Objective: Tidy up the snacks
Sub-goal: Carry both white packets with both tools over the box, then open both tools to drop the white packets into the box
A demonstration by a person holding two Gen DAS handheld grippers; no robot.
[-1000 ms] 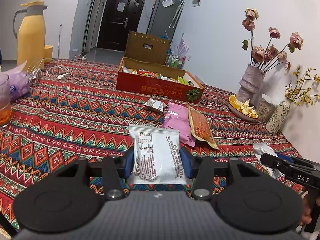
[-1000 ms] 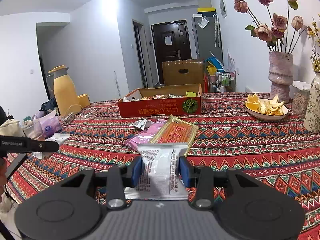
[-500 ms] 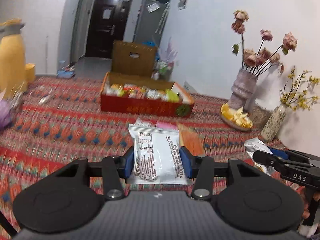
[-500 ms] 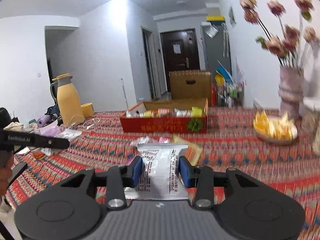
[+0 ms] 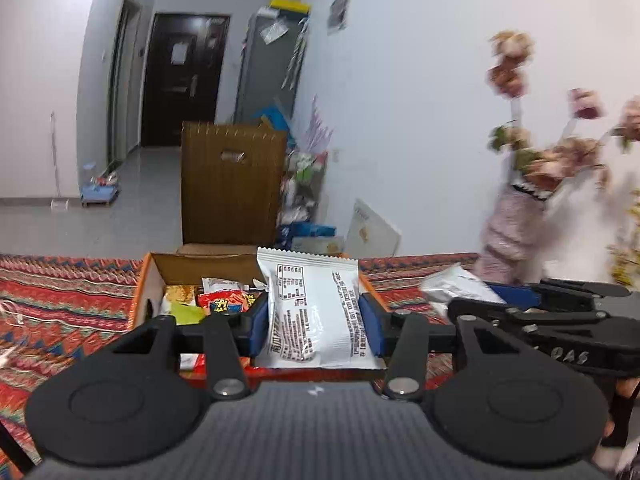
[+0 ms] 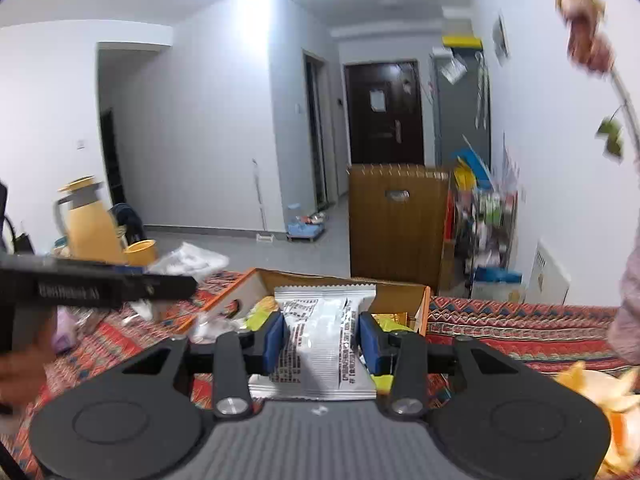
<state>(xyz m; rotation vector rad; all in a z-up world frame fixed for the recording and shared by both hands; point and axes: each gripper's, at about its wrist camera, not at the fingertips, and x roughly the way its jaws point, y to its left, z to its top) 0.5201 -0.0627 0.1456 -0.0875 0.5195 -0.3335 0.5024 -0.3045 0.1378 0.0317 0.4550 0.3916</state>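
Both grippers tilt slightly down over the open box (image 5: 149,280). The left gripper (image 5: 316,320) clamps a white packet (image 5: 316,304); the right gripper (image 6: 322,338) clamps another packet (image 6: 324,344), side by side.

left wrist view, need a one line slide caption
Left gripper clamps a white snack packet over the open cardboard snack box on the patterned tablecloth.
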